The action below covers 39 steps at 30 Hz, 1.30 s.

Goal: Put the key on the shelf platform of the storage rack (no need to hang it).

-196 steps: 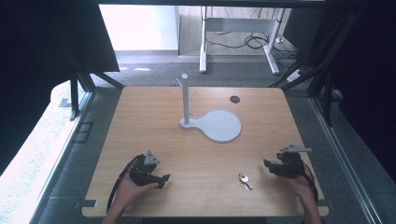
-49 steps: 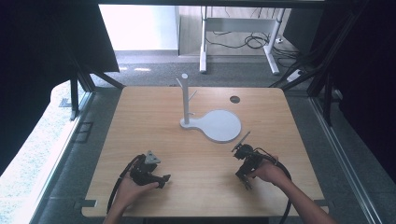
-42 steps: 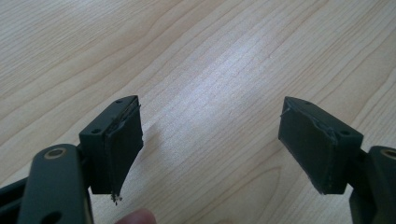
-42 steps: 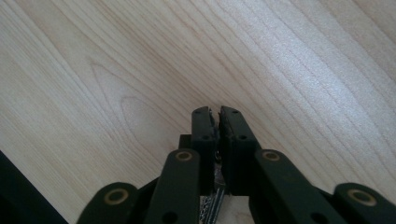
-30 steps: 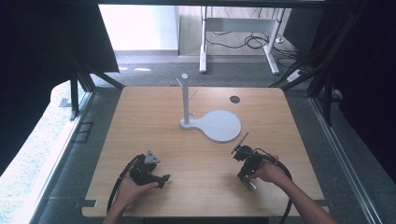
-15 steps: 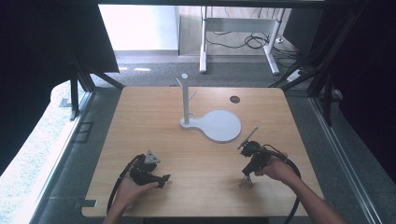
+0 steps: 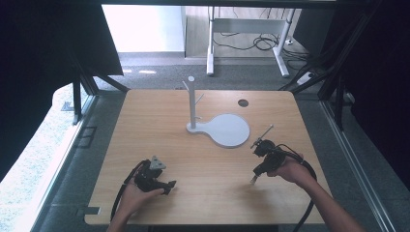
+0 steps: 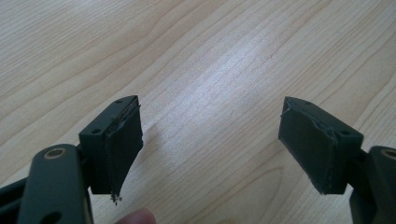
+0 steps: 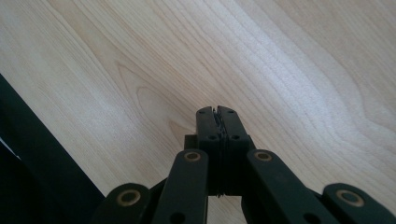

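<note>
Nearest you, the left gripper (image 8: 210, 149) is released, jaws standing wide apart over bare pale wood grain, with your fingertip (image 8: 135, 217) just beneath its own left jaw. In the high view it sits low near the near edge of the table (image 7: 203, 208).

Well across from it, the right gripper (image 9: 217, 112) is clenched, jaws pressed flat together, and tilted down toward the wood with the table's dark edge off its left. From above, a small pale metal item (image 7: 253, 180) shows right at the tip of the right gripper (image 7: 257, 172). You cannot tell whether it's pinched or lying on the board.

Open wood lies between the two claws.

Beyond the right gripper, just ahead of it, is the white stand (image 7: 227, 131) with its round base and a pegged post at the base's left end. Farther off is a dark round hole (image 7: 243, 103).

Past the far edge is grey carpet (image 7: 159, 79), then white desk legs (image 7: 211, 43) and loose cables (image 7: 256, 43). Dark drapes (image 7: 48, 48) flank both sides.
</note>
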Available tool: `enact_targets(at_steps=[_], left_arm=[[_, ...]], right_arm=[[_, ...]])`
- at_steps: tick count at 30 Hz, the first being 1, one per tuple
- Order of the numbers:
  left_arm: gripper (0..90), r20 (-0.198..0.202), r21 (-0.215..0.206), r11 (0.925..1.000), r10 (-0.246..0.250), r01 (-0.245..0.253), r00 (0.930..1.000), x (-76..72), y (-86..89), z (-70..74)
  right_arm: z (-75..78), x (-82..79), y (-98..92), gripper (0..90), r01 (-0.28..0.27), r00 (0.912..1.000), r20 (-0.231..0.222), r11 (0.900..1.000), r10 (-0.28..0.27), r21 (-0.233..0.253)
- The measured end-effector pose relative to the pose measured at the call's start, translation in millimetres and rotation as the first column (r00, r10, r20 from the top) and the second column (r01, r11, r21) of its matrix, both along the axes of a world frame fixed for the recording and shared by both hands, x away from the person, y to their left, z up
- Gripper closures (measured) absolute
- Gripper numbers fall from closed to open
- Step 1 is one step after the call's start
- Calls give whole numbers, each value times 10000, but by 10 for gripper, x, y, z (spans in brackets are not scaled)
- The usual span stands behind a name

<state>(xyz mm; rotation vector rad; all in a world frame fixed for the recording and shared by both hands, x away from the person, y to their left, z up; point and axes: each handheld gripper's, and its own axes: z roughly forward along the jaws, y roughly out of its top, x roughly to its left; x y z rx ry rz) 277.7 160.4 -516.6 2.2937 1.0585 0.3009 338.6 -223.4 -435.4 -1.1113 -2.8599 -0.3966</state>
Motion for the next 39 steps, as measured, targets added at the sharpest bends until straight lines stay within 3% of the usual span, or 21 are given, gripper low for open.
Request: enact_targets(at_steps=[23,39], left_arm=[[220,-12,-25,10000,41,-41,10000,9,14,-8],[220,-17,26,10000,-34,34,10000,15,19,-11]], right_arm=[[184,215,26,900,-49,9998,195,9998,53,-210],[244,381,95,900,-2,9997,238,10000,3,-36]])
